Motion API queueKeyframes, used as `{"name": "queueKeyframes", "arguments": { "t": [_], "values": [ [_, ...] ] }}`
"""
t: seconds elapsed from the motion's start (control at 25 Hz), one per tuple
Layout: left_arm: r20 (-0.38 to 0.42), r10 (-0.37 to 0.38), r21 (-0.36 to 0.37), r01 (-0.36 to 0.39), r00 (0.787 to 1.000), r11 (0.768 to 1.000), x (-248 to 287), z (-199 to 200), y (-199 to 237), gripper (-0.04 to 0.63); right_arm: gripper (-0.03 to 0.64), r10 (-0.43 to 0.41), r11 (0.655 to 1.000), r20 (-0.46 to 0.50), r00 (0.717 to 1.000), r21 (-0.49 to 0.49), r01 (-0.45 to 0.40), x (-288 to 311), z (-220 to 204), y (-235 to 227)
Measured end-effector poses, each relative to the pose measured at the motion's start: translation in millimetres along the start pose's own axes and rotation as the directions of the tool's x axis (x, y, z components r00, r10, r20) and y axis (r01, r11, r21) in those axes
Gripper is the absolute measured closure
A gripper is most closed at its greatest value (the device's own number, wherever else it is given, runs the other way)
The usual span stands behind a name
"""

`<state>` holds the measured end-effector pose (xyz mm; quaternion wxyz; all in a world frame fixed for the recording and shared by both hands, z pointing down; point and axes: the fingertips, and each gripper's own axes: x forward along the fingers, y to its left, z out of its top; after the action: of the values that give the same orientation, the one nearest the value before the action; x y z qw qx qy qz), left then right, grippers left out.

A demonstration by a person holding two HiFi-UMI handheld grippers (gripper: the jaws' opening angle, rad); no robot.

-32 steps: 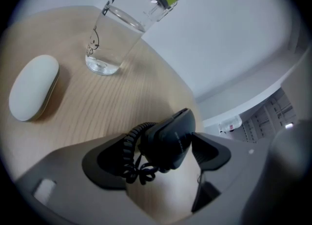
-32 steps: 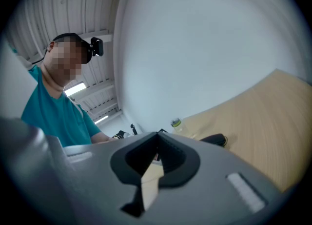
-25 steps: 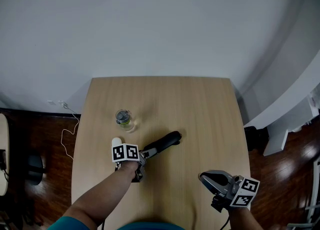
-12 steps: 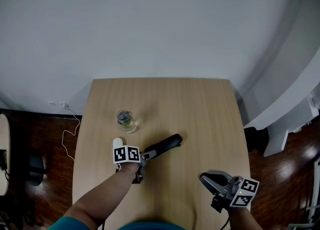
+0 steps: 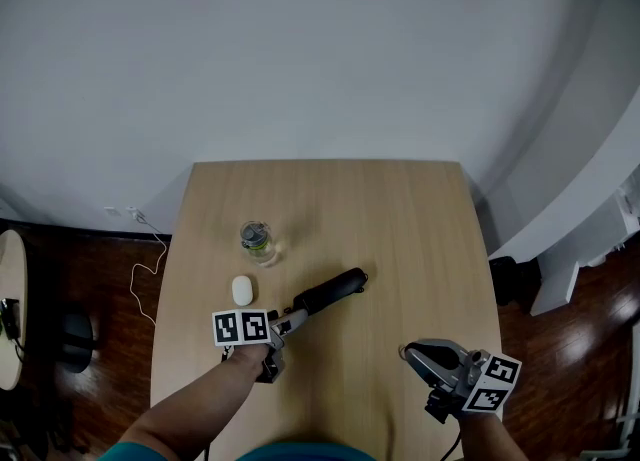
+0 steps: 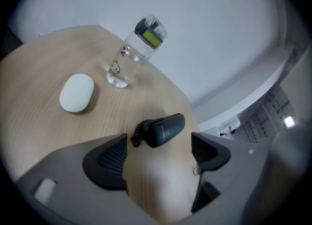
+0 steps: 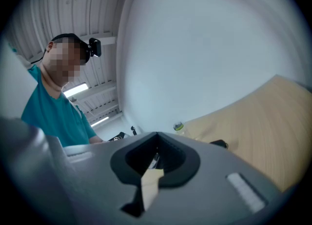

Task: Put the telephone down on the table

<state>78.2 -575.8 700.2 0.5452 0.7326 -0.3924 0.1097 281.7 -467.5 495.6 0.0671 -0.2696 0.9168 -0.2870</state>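
The black telephone handset (image 5: 330,291) lies flat on the wooden table (image 5: 400,219), with a coiled cord stub at its near end. My left gripper (image 5: 283,327) is just short of that end, open, with nothing between its jaws. In the left gripper view the handset (image 6: 163,129) rests just past the open left gripper (image 6: 158,147). My right gripper (image 5: 428,361) hovers at the table's near right, shut and empty. The right gripper view shows the right gripper (image 7: 155,158) with its jaws closed, and the handset (image 7: 219,144) small and far off.
A small clear bottle (image 5: 255,239) with a dark cap stands left of centre; it also shows in the left gripper view as the bottle (image 6: 136,48). A white oval object (image 5: 241,291) lies near it, left of the handset. Dark floor and a white cable lie beyond the table's left edge.
My left gripper has drawn back toward me and let go of the handset, which stays on the table. The white oval object is now uncovered. The right gripper has barely moved.
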Motion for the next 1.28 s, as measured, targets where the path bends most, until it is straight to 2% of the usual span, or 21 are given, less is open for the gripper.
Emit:
{"name": "queueKeyframes", "arguments": {
  "t": [0.12, 0.2, 0.28, 0.52, 0.64, 0.84, 1.04, 1.16, 1.28],
  "values": [
    [0.091, -0.096, 0.023, 0.095, 0.991, 0.995, -39.0, 3.1, -23.3, 0.198, 0.615, 0.016, 1.000, 0.004, 1.000, -0.009, -0.016, 1.1, 3.0, 7.6],
    [0.177, -0.191, 0.058, 0.184, 0.965, 0.981, -70.8, 5.1, -46.1, 0.262, 0.615, 0.033, 0.999, 0.007, 0.999, -0.021, -0.033, -1.1, 6.9, 12.2],
    [0.252, -0.260, 0.116, 0.238, 0.932, 0.964, -105.0, 3.5, -63.9, 0.306, 0.615, 0.053, 0.998, 0.011, 0.999, -0.034, -0.052, -3.9, 11.1, 17.4],
    [0.361, -0.364, 0.258, 0.283, 0.858, 0.924, -196.1, -17.5, -94.7, 0.391, 0.615, 0.105, 0.993, 0.016, 0.994, -0.062, -0.103, -3.0, 14.6, 45.4],
    [0.394, -0.431, 0.355, 0.298, 0.812, 0.886, -245.3, -25.2, -106.2, 0.441, 0.615, 0.107, 0.990, 0.016, 0.994, -0.094, -0.105, 2.1, 10.7, 77.3],
    [0.387, -0.539, 0.502, 0.320, 0.748, 0.804, -323.1, -44.4, -111.7, 0.534, 0.615, 0.068, 0.988, 0.022, 0.997, -0.139, -0.064, 7.7, -13.5, 145.1],
    [0.292, -0.651, 0.570, 0.419, 0.701, 0.707, -400.4, -80.3, -107.7, 0.572, 0.615, 0.010, 0.992, 0.094, 0.996, -0.128, 0.002, 19.7, -51.8, 230.3],
    [0.246, -0.679, 0.592, 0.448, 0.691, 0.670, -443.2, -102.5, -104.0, 0.575, 0.615, -0.023, 0.994, 0.125, 0.992, -0.100, 0.036, 19.2, -72.0, 276.5],
    [0.205, -0.689, 0.626, 0.448, 0.695, 0.638, -474.2, -127.3, -105.6, 0.575, 0.615, -0.047, 0.990, 0.134, 0.990, -0.123, 0.064, 7.3, -81.5, 315.8]
  ]
}}
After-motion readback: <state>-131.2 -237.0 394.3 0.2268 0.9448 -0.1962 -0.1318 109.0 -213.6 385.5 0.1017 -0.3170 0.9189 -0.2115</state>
